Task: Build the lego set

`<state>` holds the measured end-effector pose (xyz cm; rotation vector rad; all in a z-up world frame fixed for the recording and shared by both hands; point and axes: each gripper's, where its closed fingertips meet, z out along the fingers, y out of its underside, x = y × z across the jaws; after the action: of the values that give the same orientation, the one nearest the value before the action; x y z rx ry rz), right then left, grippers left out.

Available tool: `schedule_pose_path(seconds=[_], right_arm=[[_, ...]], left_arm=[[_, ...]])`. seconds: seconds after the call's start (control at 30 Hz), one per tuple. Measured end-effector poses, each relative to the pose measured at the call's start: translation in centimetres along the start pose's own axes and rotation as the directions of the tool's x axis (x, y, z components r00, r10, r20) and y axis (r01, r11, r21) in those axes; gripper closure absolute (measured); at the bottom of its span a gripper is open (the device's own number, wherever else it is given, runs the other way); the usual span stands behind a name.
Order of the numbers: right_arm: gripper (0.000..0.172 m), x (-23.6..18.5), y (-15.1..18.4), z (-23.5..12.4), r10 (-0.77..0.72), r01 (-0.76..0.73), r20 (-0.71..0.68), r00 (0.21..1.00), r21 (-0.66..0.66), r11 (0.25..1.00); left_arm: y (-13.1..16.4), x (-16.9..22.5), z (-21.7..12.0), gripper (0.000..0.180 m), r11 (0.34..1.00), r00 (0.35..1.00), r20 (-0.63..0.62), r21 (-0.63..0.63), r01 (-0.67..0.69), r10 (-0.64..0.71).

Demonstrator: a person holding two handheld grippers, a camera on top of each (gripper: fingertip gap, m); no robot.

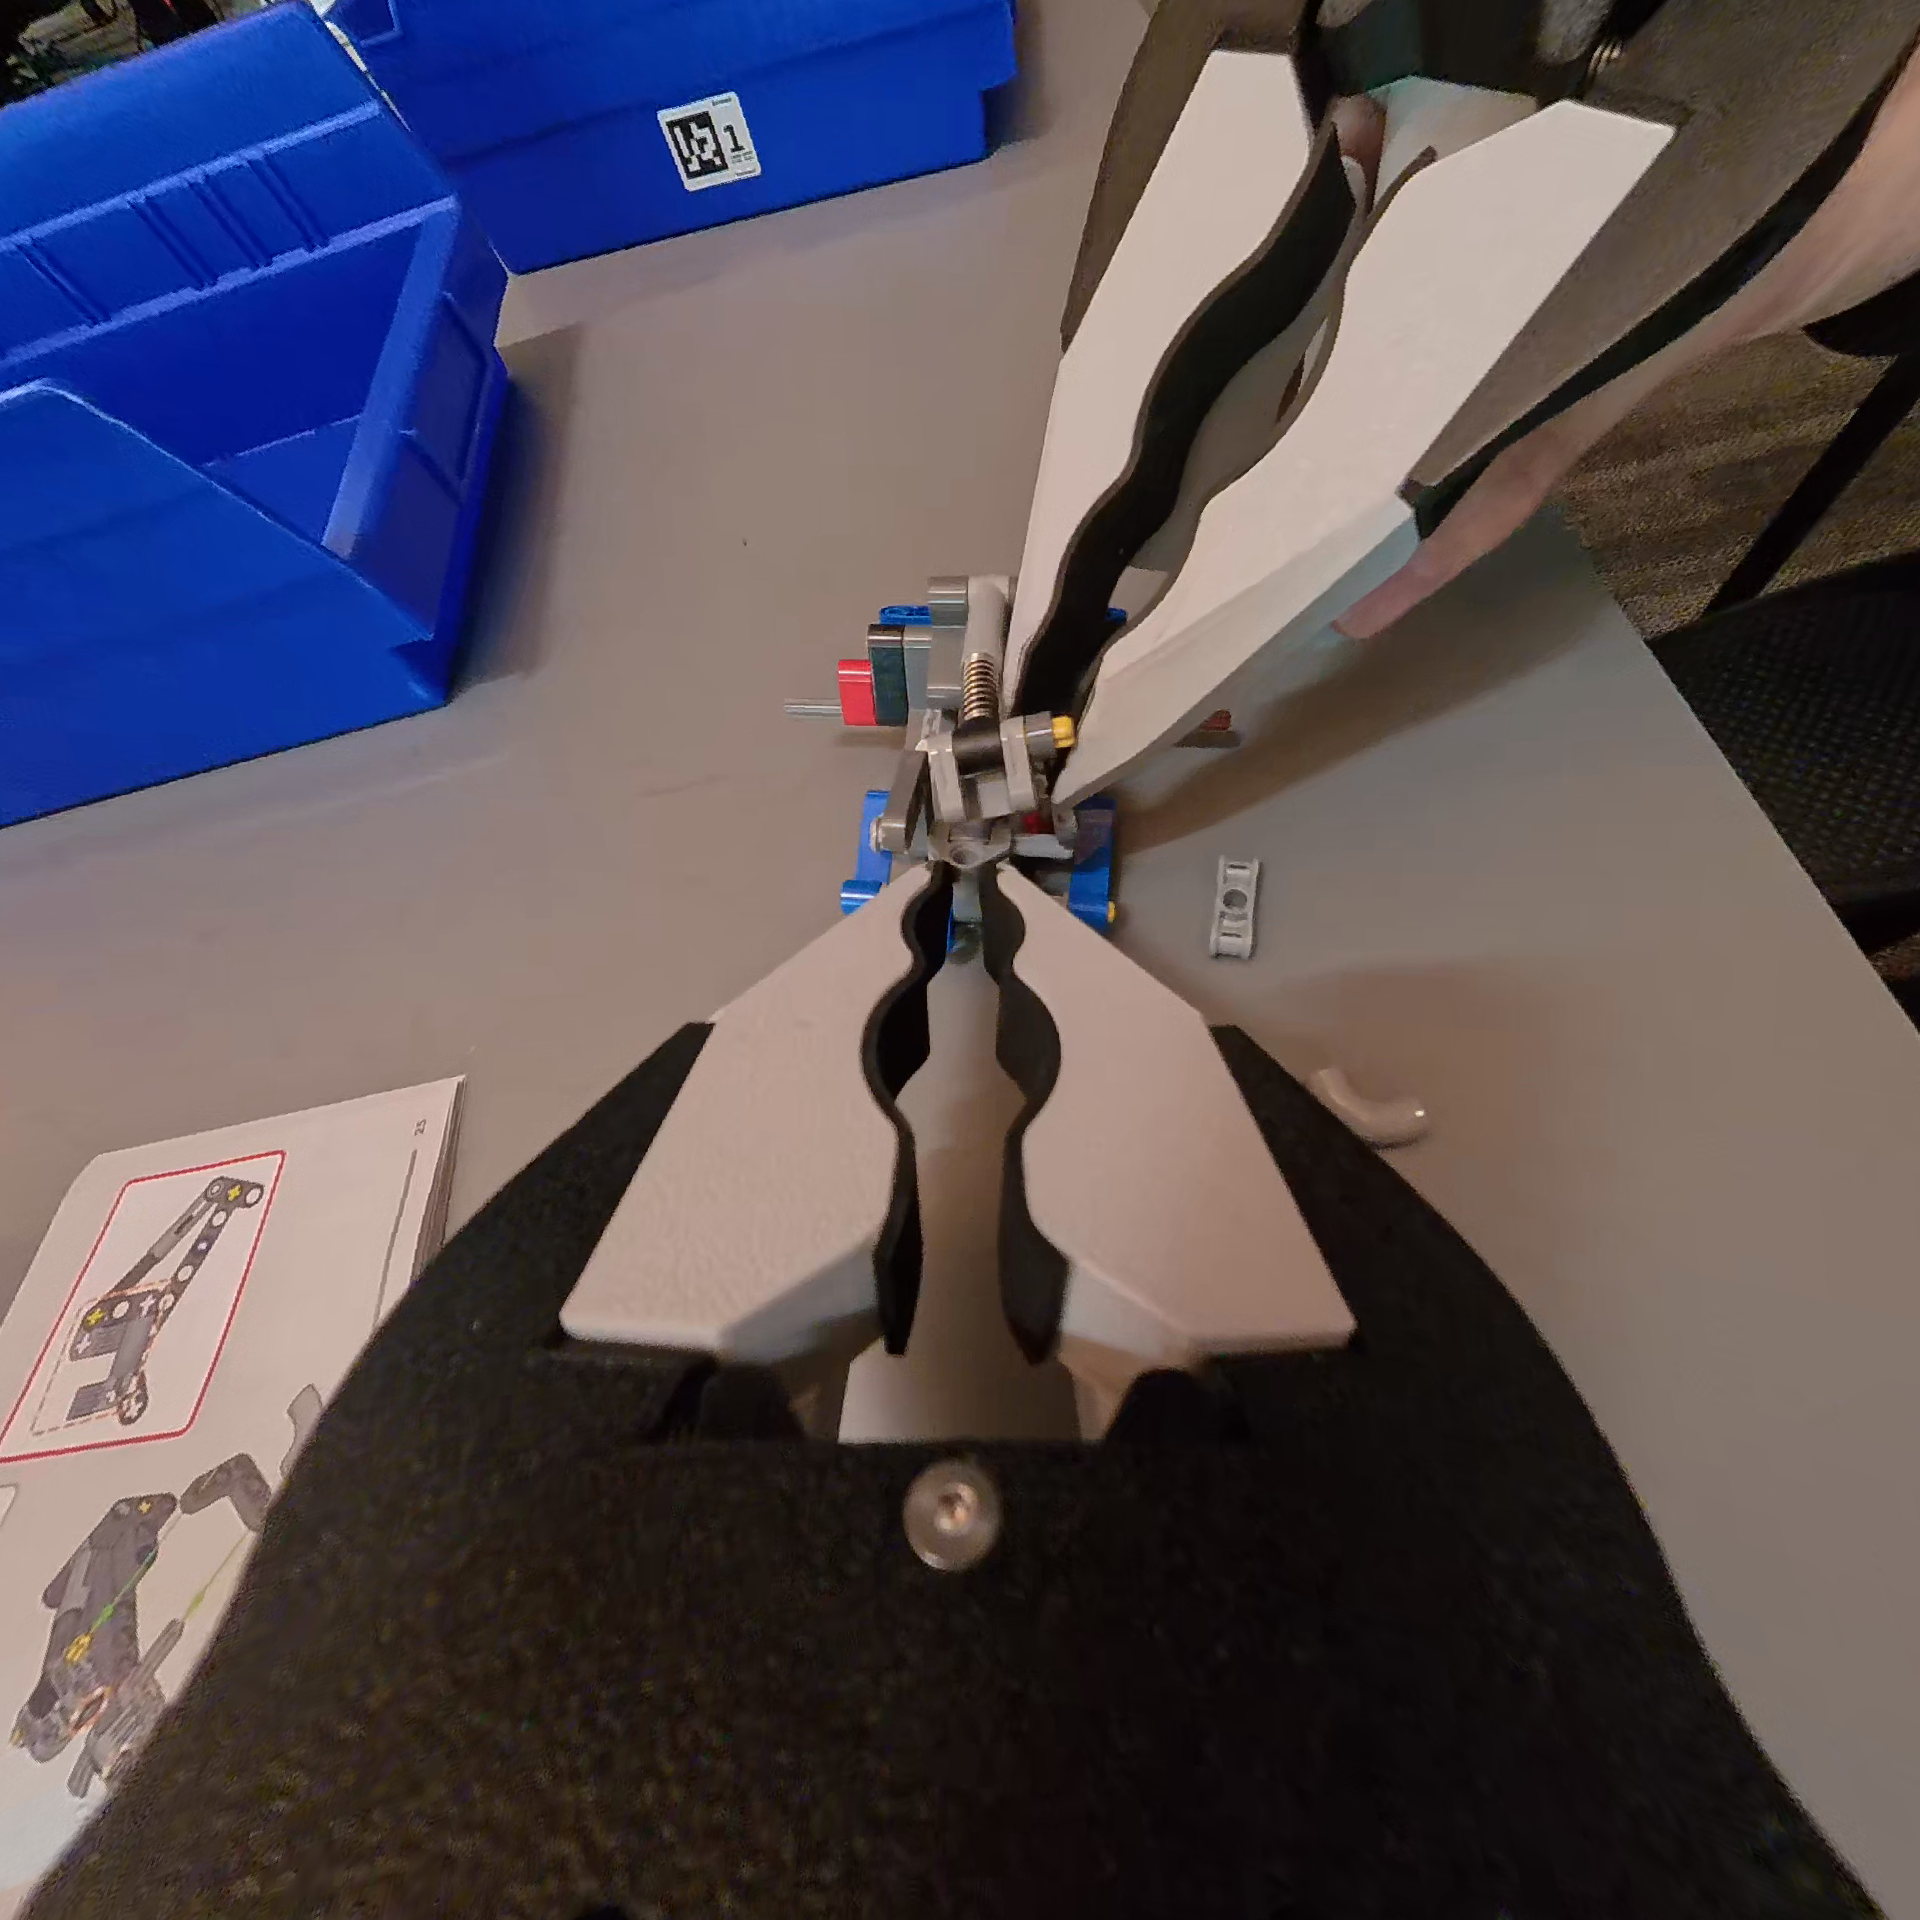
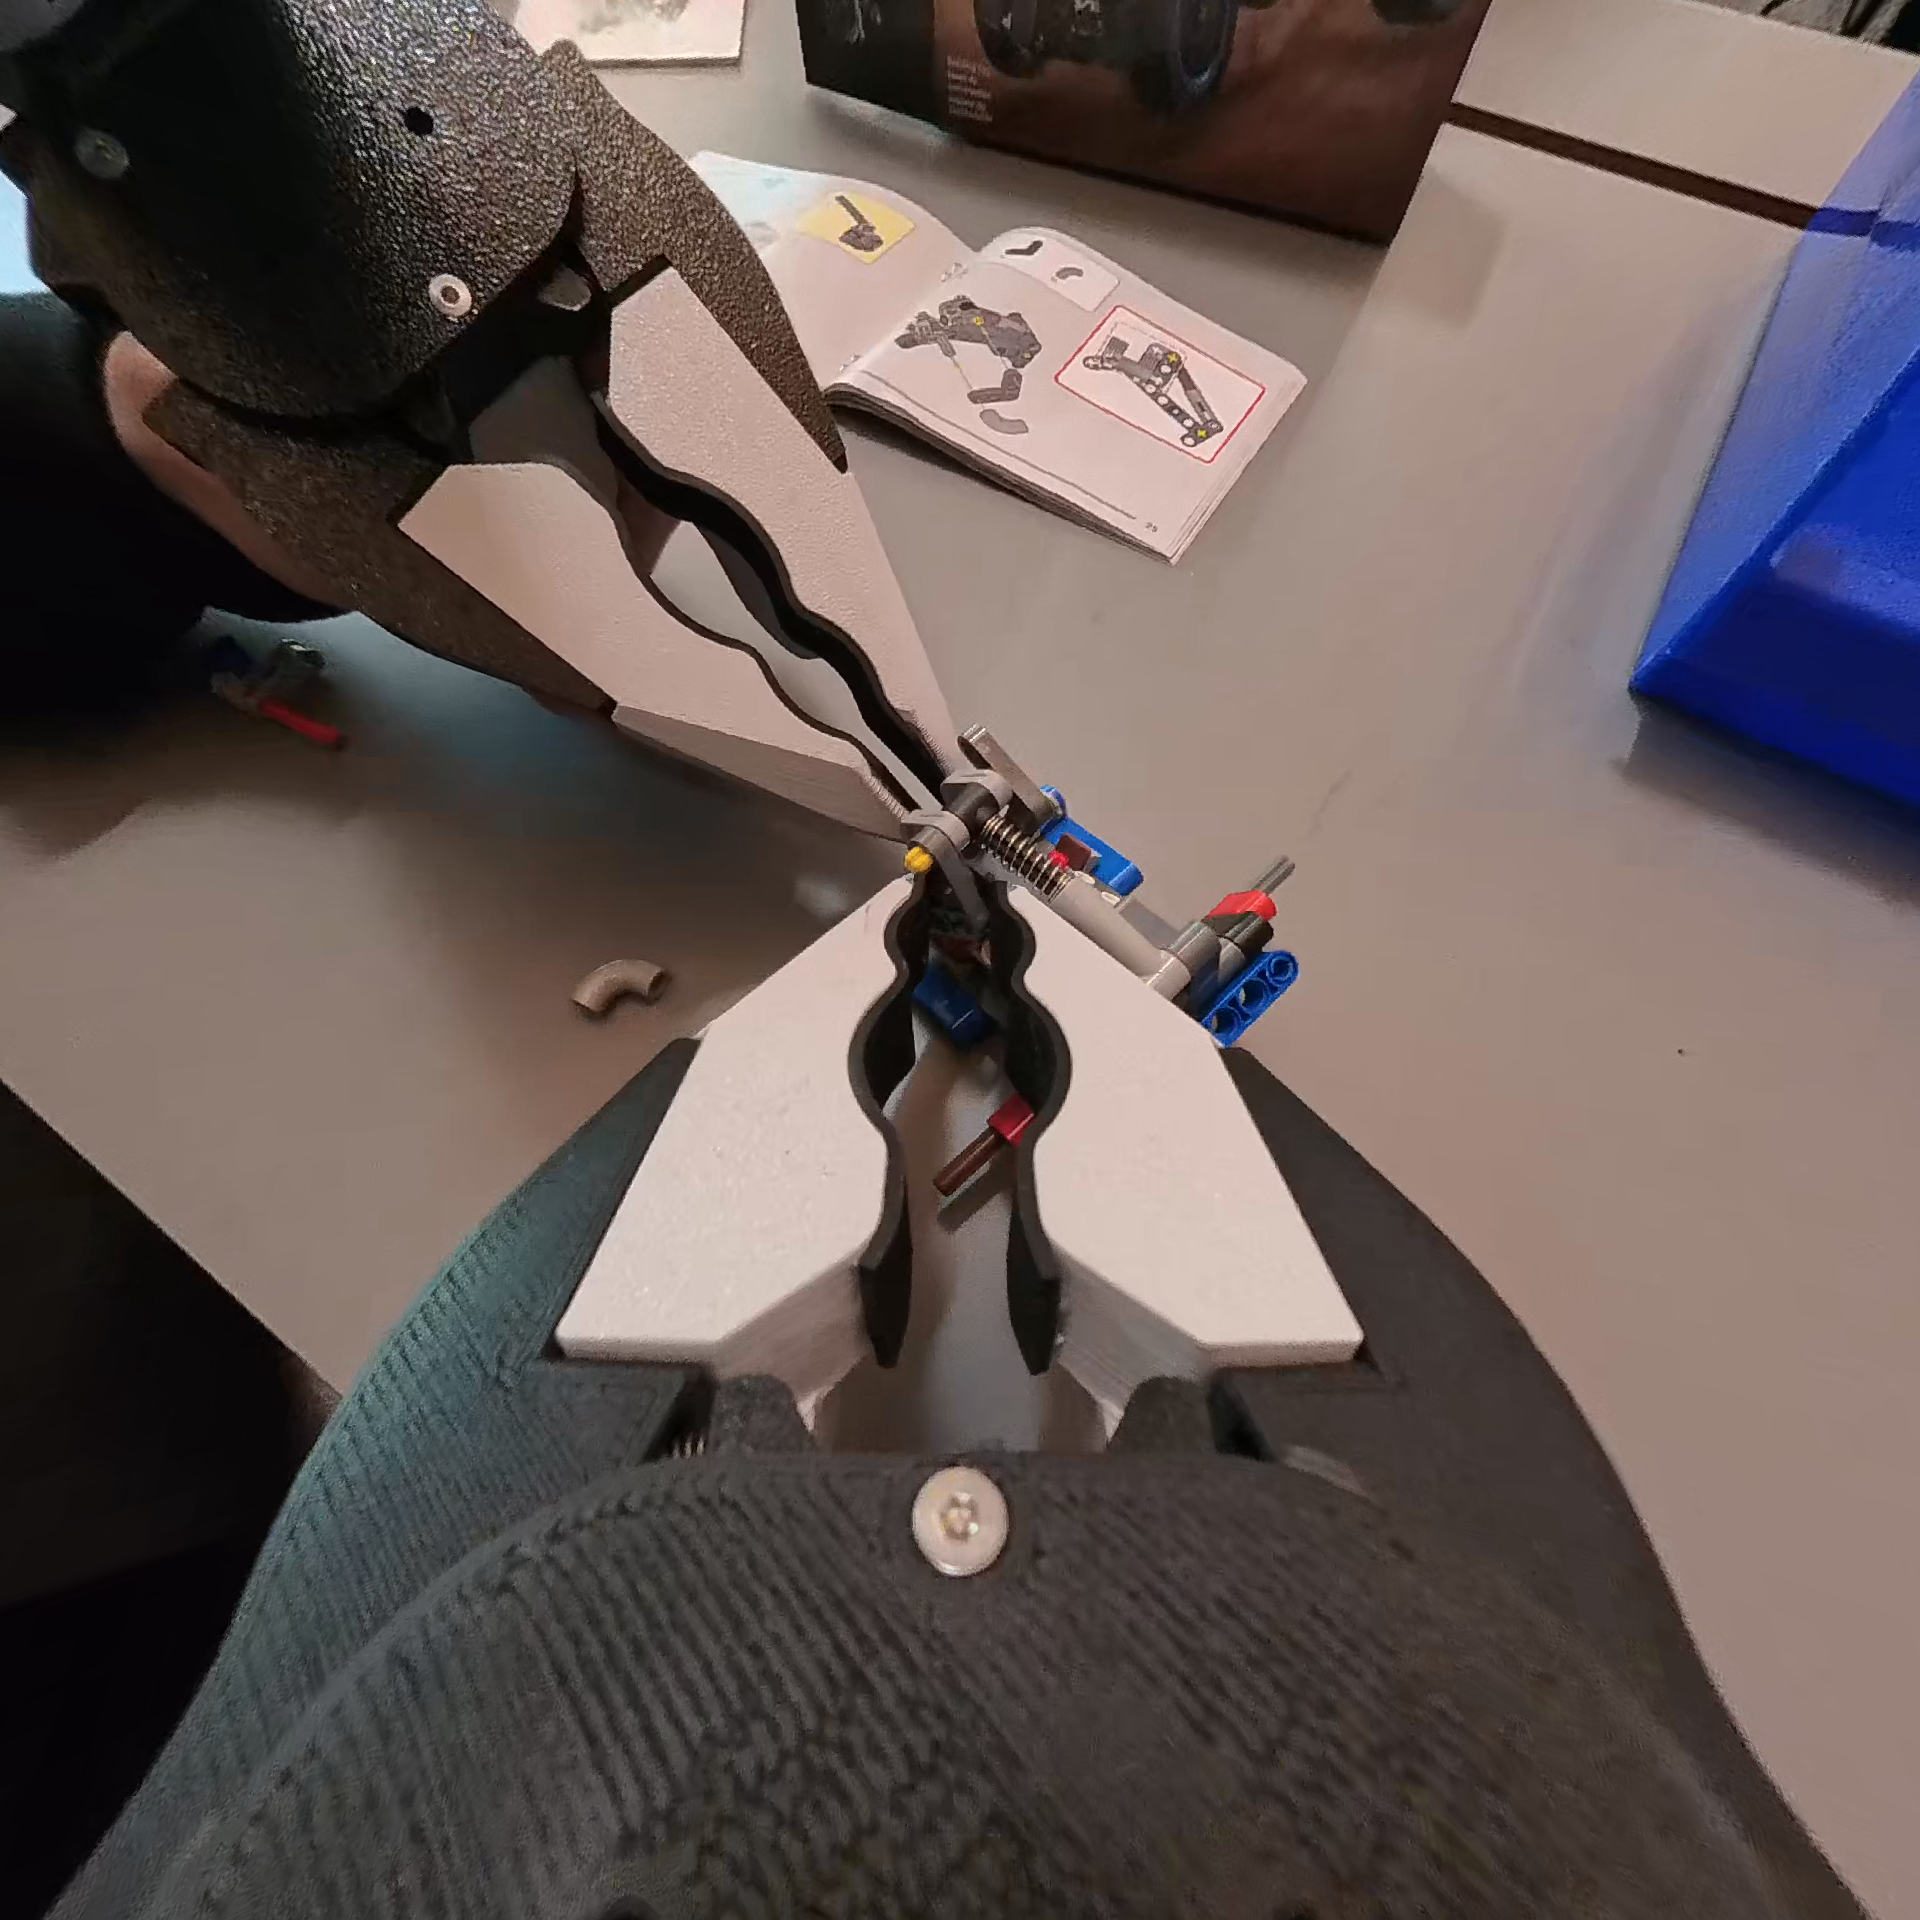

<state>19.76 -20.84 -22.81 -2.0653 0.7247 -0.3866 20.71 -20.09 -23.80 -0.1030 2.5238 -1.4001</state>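
Model (image 1: pixel 966 769), a small grey-and-blue brick build with one coil spring, one yellow pin tip and one red stub, sits on the grey counter (image 1: pixel 675 644) at frame centre in both views, with both tongs on it. Left tongs (image 1: pixel 966 883) reach in from the bottom of the left wrist view. They are nearly closed, tips narrow and pinching a thin grey bit at the model's near end. In the right wrist view they come in from upper left and end at the grey connector by the yellow pin. Right tongs (image 2: pixel 956 904) are narrow and closed on a grey beam of the same model, with blue parts showing between the pads behind it. In the left wrist view they slant down from upper right onto the model's far side. The model looks pinned from two opposite sides; I can't tell whether it is lifted or resting.

Counts:
- Tongs: 2.
- Model: 1.
- Blue bins: 2 at upper left in the left wrist view (image 1: pixel 208 520) (image 1: pixel 675 62), the far one with a square marker sticker.
- Open booklet (image 1: pixel 208 1299): 1, lower left.
- Dark box (image 2: pixel 1143 94): 1, top edge of the right wrist view.
- Loose bits on the counter:
  - 1 pale grey connector (image 1: pixel 1234 906), right of the model.
  - 1 grey elbow (image 2: pixel 620 985), left of centre.
  - 1 dark axle with a red bush (image 2: pixel 982 1148), under the right tongs.
  - 1 small cluster with a red rod (image 2: pixel 270 691), far left, too blurred to sort.
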Motion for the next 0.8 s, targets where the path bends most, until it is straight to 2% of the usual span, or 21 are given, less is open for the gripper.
schedule_pose_path(seconds=[0.23,0.3,0.43,0.53,0.8], right_arm=[[0.165,0.0,0.3,-0.3,-0.016,0.016,0.017,1.0,-0.015,1.0],[0.164,-0.1,1.1,-0.2,-0.039,0.041,0.026,0.999,-0.063,0.997],[0.166,-0.2,-0.1,-0.4,-0.059,0.059,-0.018,0.998,-0.002,0.998],[0.166,0.0,0.2,0.0,-0.047,0.047,-0.019,0.999,0.002,0.999],[0.167,0.1,0.4,-0.2,-0.004,0.001,0.049,0.999,0.059,0.998]], left_arm=[[-0.3,0.1,0.2,0.179,1.0,1.0,0.01,0.004,0.005,-0.005],[-0.3,0.0,0.3,0.18,1.0,1.0,0.009,0.006,0.021,-0.021],[0.1,0.3,0.4,0.18,1.0,1.0,0.006,-0.024,-0.001,0.001],[0.3,0.3,0.6,0.18,0.999,1.0,0.011,-0.043,-0.009,0.009],[0.1,0.7,0.5,0.179,1.0,1.0,-0.01,-0.022,-0.018,0.018]])
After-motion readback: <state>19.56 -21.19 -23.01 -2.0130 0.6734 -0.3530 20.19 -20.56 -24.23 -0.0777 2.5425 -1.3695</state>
